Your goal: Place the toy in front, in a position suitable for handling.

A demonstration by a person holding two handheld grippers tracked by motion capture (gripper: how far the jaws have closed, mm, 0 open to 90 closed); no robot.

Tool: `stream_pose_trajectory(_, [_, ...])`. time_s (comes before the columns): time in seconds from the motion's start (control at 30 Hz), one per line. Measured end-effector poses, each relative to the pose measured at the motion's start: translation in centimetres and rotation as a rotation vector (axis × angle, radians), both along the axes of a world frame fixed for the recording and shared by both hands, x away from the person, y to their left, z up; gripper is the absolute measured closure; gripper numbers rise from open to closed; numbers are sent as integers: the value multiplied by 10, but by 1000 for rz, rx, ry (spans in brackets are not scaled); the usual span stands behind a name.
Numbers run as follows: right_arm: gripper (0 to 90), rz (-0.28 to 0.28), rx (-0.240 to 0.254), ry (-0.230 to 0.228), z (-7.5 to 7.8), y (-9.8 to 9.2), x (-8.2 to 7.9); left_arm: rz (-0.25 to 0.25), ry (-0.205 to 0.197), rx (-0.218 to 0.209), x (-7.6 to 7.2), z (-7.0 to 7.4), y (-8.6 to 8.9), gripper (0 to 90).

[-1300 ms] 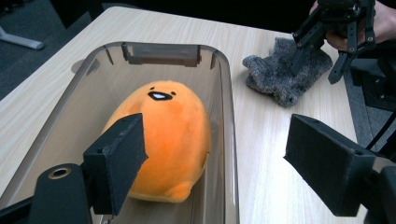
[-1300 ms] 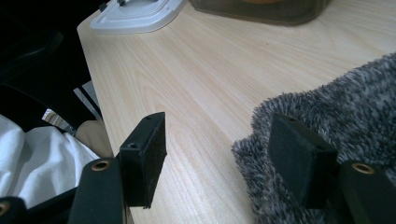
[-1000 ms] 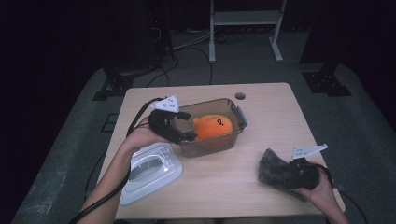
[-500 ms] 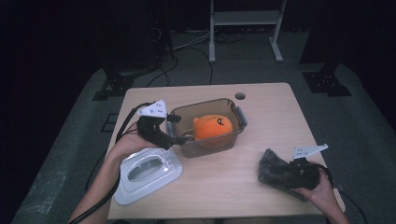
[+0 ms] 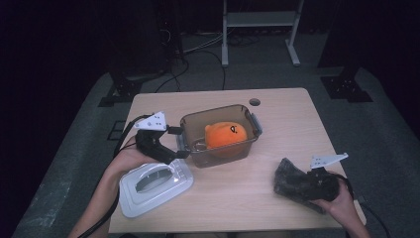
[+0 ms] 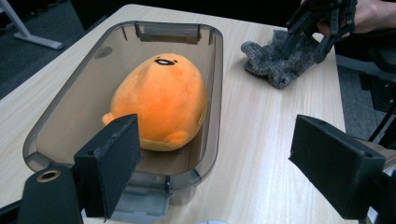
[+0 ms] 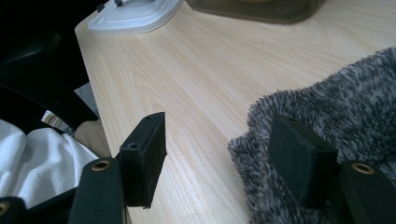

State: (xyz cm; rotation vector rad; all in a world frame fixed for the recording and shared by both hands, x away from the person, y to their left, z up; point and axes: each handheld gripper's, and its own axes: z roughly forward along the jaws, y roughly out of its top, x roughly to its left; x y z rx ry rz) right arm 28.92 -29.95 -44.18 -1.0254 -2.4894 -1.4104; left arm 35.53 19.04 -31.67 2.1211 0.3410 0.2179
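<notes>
At a wooden table, the left gripper hovers with jaws apart at the end of a brown tub holding 1 orange plush toy (white lid just beside); the right gripper, jaws apart, rests on a grey cloth.

Open brown bin upright mid-table, orange plush inside

Dim high view, surroundings black – gripper views brighter, evenly lit, near fingers slightly soft.
</notes>
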Motion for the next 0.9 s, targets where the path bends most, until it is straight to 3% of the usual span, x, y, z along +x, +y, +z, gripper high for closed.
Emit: stream_pose_trajectory(0.9, [359,6,-3,0,0,2,0,40,-10,-29,-23,-12,30,144])
